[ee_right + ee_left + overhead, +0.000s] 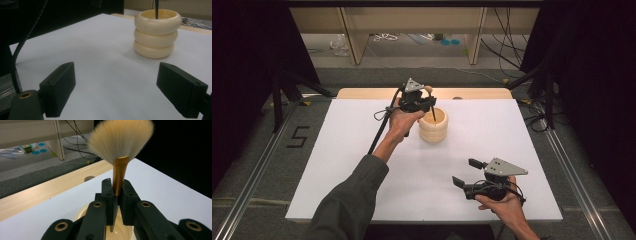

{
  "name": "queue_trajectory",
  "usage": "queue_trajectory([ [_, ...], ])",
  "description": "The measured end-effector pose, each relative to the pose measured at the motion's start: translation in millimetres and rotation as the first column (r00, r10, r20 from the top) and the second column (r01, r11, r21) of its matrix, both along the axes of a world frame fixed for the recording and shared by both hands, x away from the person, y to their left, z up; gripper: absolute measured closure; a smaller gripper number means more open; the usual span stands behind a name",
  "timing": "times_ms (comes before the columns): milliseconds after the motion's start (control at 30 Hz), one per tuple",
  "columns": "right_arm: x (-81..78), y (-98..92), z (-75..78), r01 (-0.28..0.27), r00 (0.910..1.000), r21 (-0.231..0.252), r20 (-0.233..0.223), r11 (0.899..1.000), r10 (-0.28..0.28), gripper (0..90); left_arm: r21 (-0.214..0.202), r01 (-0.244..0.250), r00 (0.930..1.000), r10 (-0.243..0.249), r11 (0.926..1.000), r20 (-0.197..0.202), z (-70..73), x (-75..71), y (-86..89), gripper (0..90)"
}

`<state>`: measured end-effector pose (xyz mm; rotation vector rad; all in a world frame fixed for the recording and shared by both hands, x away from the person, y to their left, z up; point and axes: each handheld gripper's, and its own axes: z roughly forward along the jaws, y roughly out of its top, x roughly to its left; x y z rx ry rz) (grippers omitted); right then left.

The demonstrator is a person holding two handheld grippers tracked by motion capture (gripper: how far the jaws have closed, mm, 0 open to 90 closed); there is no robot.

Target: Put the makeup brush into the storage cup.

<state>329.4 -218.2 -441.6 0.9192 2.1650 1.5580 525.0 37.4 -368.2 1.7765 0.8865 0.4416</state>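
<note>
The left gripper (pixel 116 192) clamps a fan brush (pixel 120 142) by its gold ferrule, the handle tip dipping into the cream ribbed holder (pixel 157 32); the holder's floor is cut off. The right gripper (pixel 125 92) hovers with jaws wide apart over the white table (pixel 362 165).

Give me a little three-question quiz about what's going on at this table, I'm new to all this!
1. True or false: the right gripper is holding the brush.
2. Which way do the brush's bristles point? A. down into the holder B. up, away from the holder C. flat along the table
3. Fill in: the cream holder looks like ___ stacked rings.

Key: 1. False; the left gripper grips it, while the right one's jaws stand open near the table's front. 2. B. 3. Three.
</note>
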Motion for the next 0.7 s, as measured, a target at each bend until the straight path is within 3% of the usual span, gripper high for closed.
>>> queue_trajectory([
  [33, 0.5, 1.1, -1.0, -0.003, 1.0000, 0.017, 0.004, 1.000, 0.003, 16.4, 0.007, -0.002, 1.0000, 0.002, 1.0000, 0.004, -0.6, 0.1, -0.1, 83.0],
  [433, 0.5, 0.5, -0.4, -0.004, 1.0000, 0.013, -0.003, 1.000, 0.004, 16.4, 0.007, -0.010, 0.9999, 0.010, 0.9999, -0.014, -12.1, 0.8, -2.4, 83.0],
  [467, 1.3, 0.1, -0.5, -0.002, 0.9999, 0.009, 0.012, 1.000, 0.002, 16.4, 0.016, -0.008, 0.9999, 0.008, 0.9998, -0.012, -13.2, 0.9, -2.7, 82.9],
  [533, 0.4, 0.5, -0.3, -0.004, 0.9999, 0.015, -0.010, 1.000, 0.004, 16.5, 0.011, -0.007, 0.9998, 0.007, 0.9999, -0.017, -15.0, 0.6, -4.0, 82.9],
  [700, 0.9, 0.2, -0.4, -0.003, 1.0000, 0.014, 0.004, 1.000, 0.003, 16.4, 0.023, -0.004, 0.9998, 0.005, 0.9997, -0.017, -18.1, 0.1, -4.6, 82.9],
])
